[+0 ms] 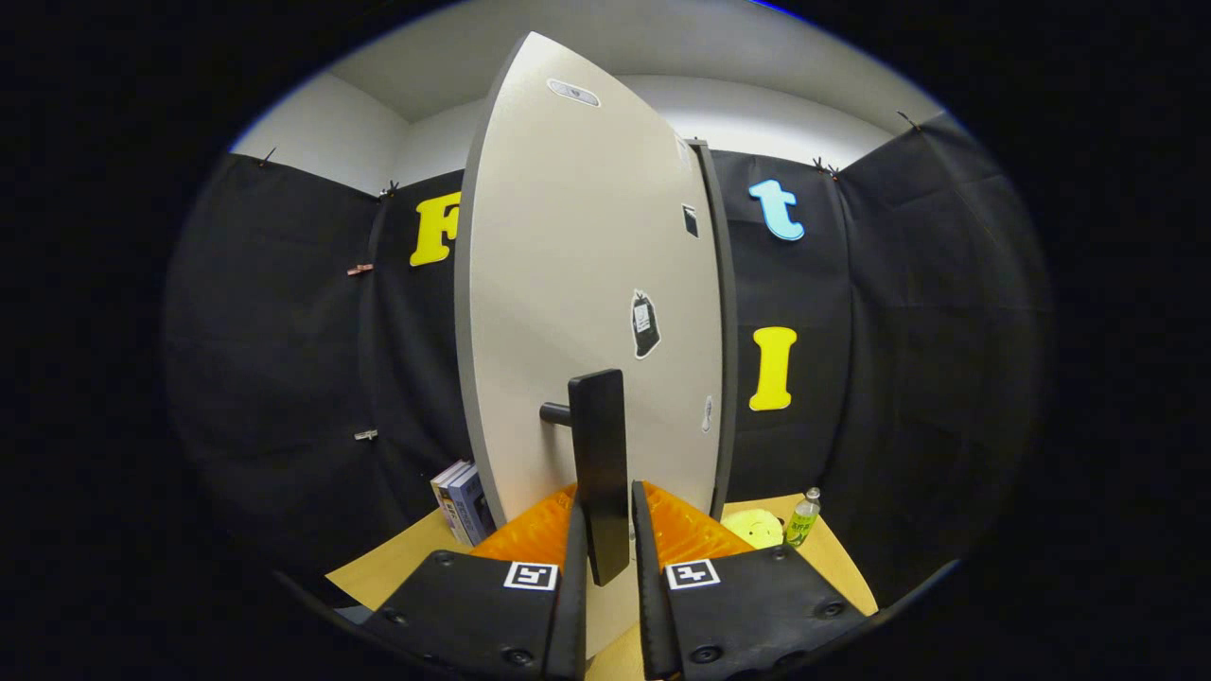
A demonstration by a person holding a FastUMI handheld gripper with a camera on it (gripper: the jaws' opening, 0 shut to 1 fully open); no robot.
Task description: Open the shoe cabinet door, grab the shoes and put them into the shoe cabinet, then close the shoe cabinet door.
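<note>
Hand-held gripper (605,534) level, fingers clamping door handle (600,468), cabinet door (568,284)

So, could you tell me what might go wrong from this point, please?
The gripper has the black door handle between its fingers, near the handle's lower end, so the handle could slip out as the cabinet door swings. The books by the door's edge, and the bottle on the table, might get knocked.
</note>
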